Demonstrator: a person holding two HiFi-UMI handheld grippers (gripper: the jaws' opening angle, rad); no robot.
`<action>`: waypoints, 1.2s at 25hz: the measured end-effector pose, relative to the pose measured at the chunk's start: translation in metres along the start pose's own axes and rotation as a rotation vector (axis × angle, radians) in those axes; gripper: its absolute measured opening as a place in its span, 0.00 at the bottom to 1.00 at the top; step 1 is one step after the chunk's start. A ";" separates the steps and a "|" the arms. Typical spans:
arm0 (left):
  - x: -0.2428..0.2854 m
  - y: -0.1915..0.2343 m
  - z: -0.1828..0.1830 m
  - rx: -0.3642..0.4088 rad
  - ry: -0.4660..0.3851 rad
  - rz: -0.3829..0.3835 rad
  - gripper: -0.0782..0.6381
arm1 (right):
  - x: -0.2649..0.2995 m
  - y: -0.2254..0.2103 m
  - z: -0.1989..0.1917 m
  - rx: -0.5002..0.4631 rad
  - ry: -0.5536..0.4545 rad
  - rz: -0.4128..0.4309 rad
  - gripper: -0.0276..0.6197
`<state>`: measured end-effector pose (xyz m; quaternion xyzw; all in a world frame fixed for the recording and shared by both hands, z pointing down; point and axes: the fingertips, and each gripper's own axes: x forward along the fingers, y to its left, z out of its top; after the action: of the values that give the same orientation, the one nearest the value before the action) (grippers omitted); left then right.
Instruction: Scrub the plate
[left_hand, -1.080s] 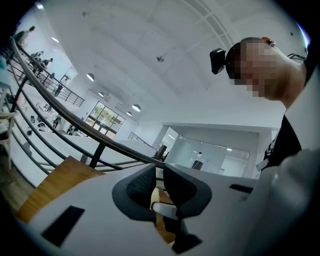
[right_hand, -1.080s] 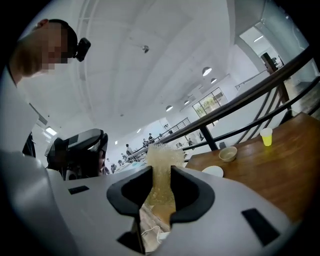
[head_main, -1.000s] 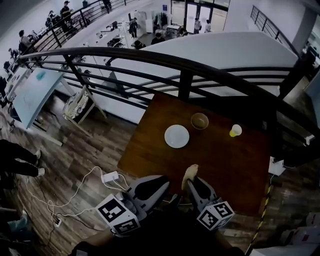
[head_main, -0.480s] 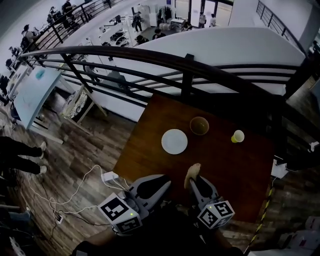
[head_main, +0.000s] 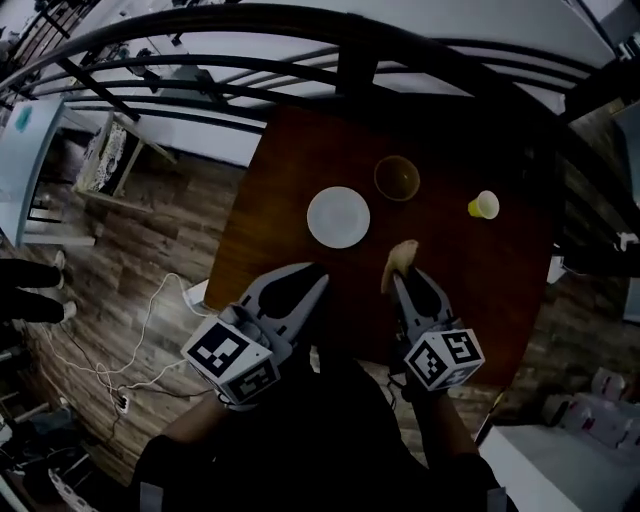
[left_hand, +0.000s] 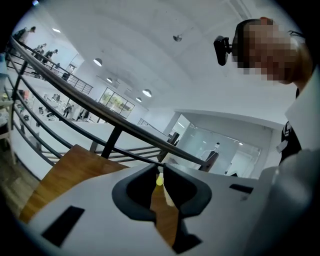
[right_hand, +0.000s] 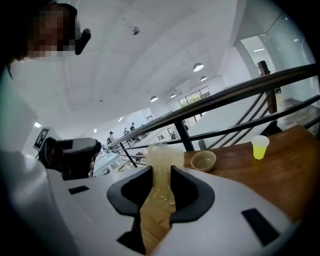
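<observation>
Table (head_main: 470, 300): the far edge runs under the black railing (head_main: 350, 30), and the left and right edges drop to plank floor. Both grippers hang over the near edge.

Count: one white plate (head_main: 338, 217), one brown bowl (head_main: 397, 178), one yellow cup (head_main: 484, 205), one sponge (head_main: 402, 260), two grippers.

The plate sits left of centre, flat, with bare wood all round it. It is apart from the bowl, which sits beyond it to the right. The cup stands alone, well off to the right. There is open wood between the plate and my jaw tips.

Right gripper (head_main: 408, 282): jaws clamped on the pale sponge, which sticks out past the tips.

Left gripper (head_main: 312, 280): jaws drawn together to a thin slit, nothing in them.

Views: only the head view shows the plate. The right gripper view gives the bowl and cup side-on, with the sponge blocking the middle. The left gripper view shows a table corner, the railing and a sliver of yellow cup through the slit.
</observation>
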<state>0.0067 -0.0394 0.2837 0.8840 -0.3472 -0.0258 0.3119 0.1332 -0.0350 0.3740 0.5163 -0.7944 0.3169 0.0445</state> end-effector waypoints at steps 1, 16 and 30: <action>0.006 0.018 -0.001 -0.010 -0.003 0.019 0.19 | 0.013 -0.003 -0.001 0.006 0.006 -0.001 0.24; 0.063 0.222 -0.086 0.171 0.254 0.224 0.19 | 0.187 -0.010 -0.047 -0.138 0.184 0.039 0.24; 0.094 0.255 -0.181 0.369 0.528 0.176 0.19 | 0.287 -0.019 -0.112 -0.123 0.383 0.006 0.24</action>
<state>-0.0275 -0.1460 0.5902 0.8685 -0.3280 0.2946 0.2268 -0.0121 -0.2058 0.5854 0.4405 -0.7909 0.3602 0.2252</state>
